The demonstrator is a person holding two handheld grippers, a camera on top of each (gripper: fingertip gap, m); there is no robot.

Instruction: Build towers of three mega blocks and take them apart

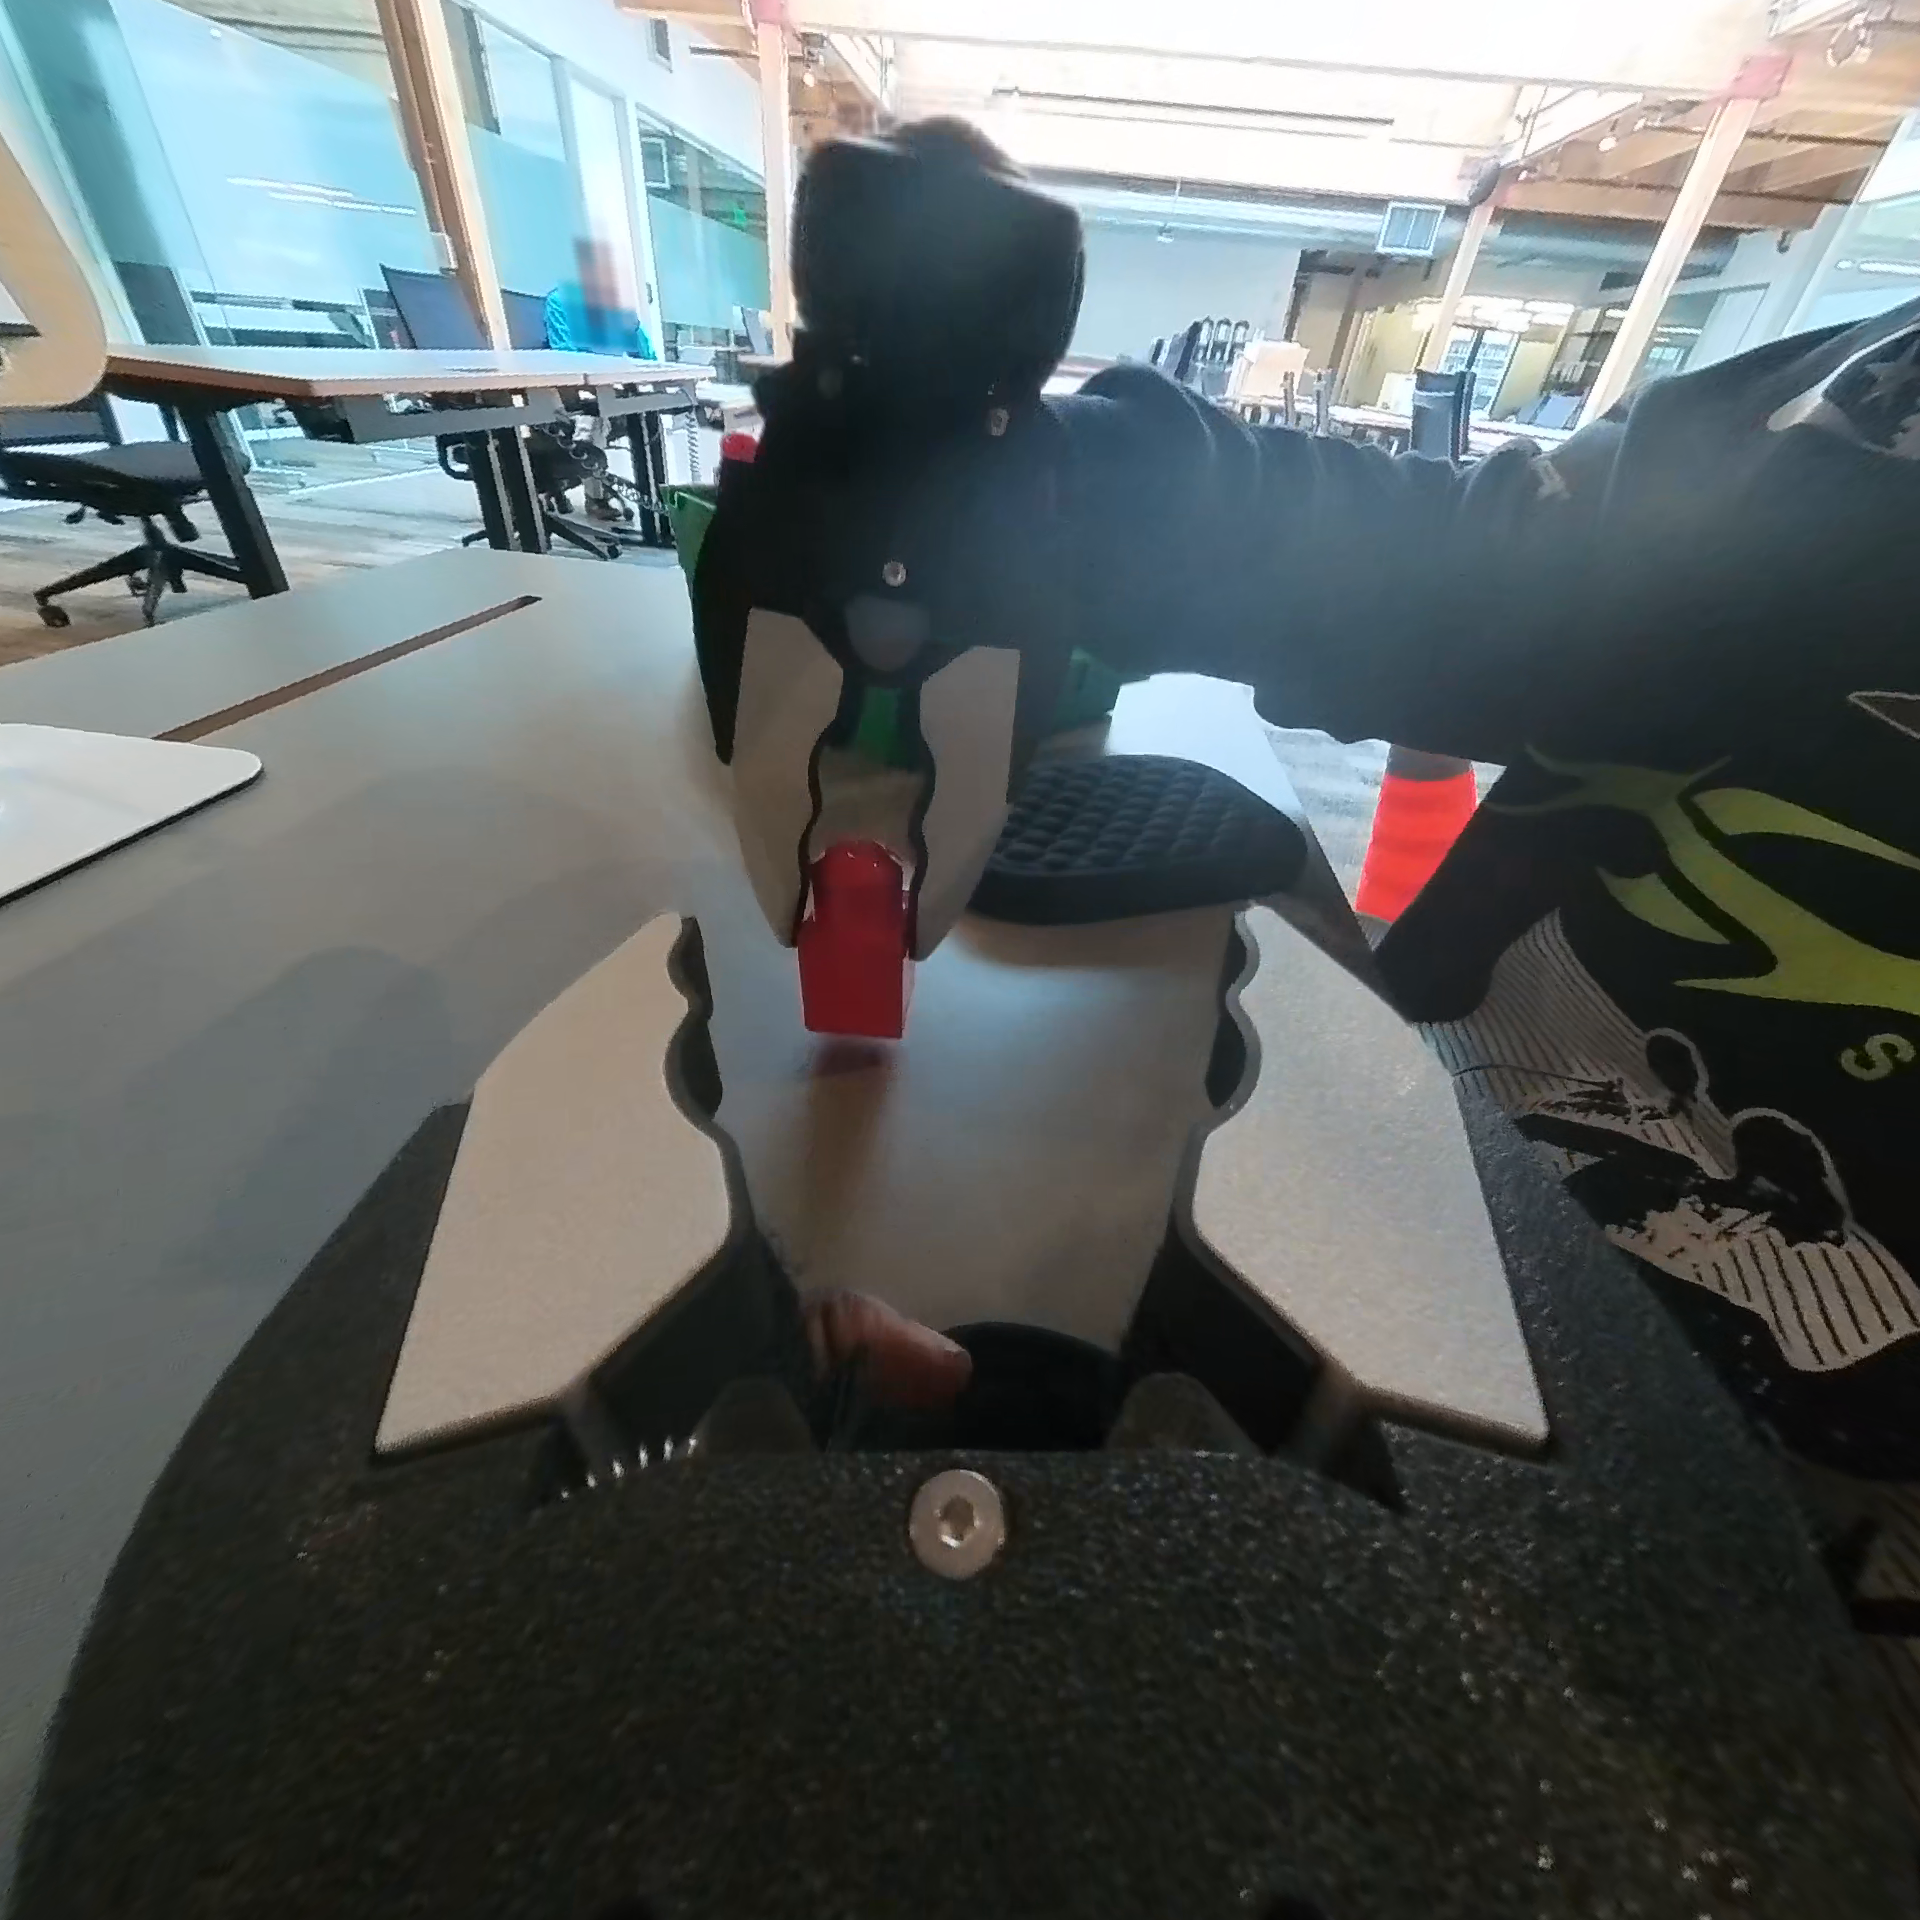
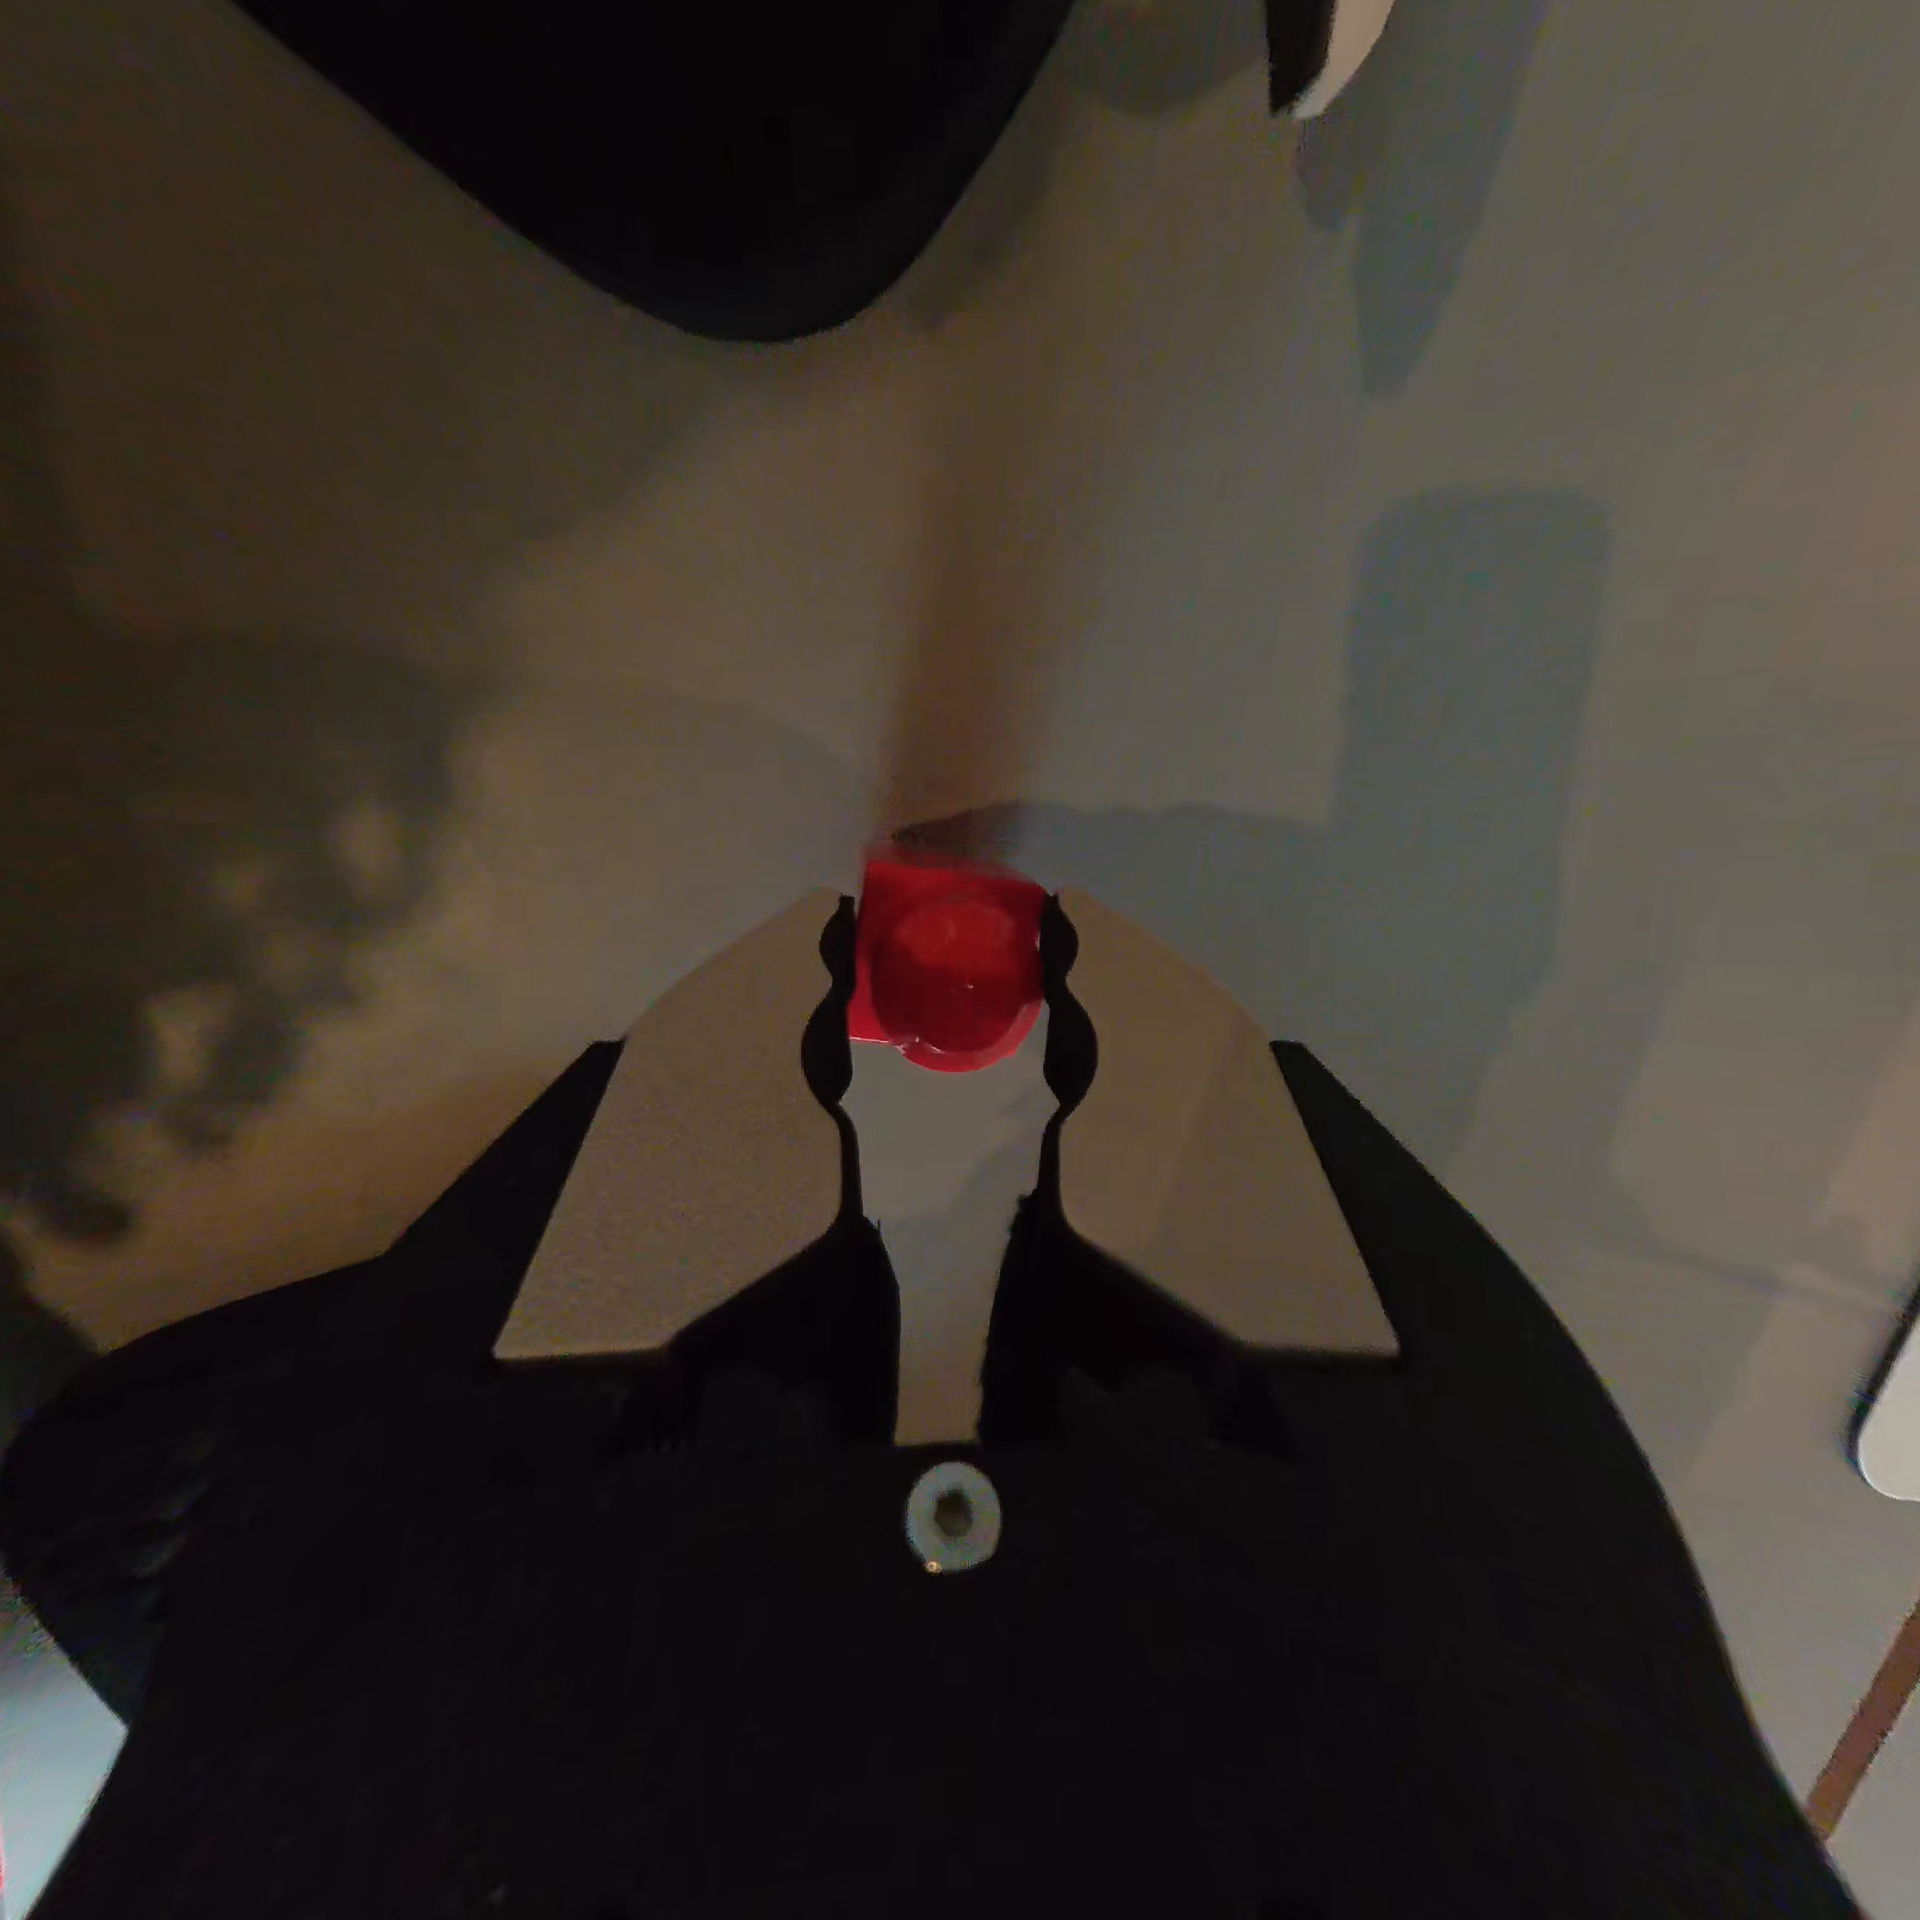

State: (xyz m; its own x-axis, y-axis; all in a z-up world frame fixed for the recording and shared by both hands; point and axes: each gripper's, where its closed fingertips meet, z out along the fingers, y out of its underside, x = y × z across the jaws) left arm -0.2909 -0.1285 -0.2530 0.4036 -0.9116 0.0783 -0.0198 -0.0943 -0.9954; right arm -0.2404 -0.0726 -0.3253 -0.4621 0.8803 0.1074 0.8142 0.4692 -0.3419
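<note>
A small red mega block (image 1: 854, 954) hangs a little above the grey table (image 1: 312, 935), with its faint reflection below it. My right gripper (image 1: 857, 935) points down from above and is shut on the block's upper part. In the right wrist view the same red block (image 2: 943, 977) sits between the fingertips of my right gripper (image 2: 948, 935), stud towards the camera. My left gripper (image 1: 961, 956) is open and empty, low over the table, with the block just beyond its fingertips. Green blocks (image 1: 883, 717) show behind the right gripper, partly hidden.
A black mesh pad (image 1: 1132, 831) lies on the table behind the block and also shows in the right wrist view (image 2: 644, 156). A white flat board (image 1: 94, 800) lies at the left. A person's dark sleeve (image 1: 1455, 561) crosses from the right. An orange cone (image 1: 1413, 842) stands beyond the table edge.
</note>
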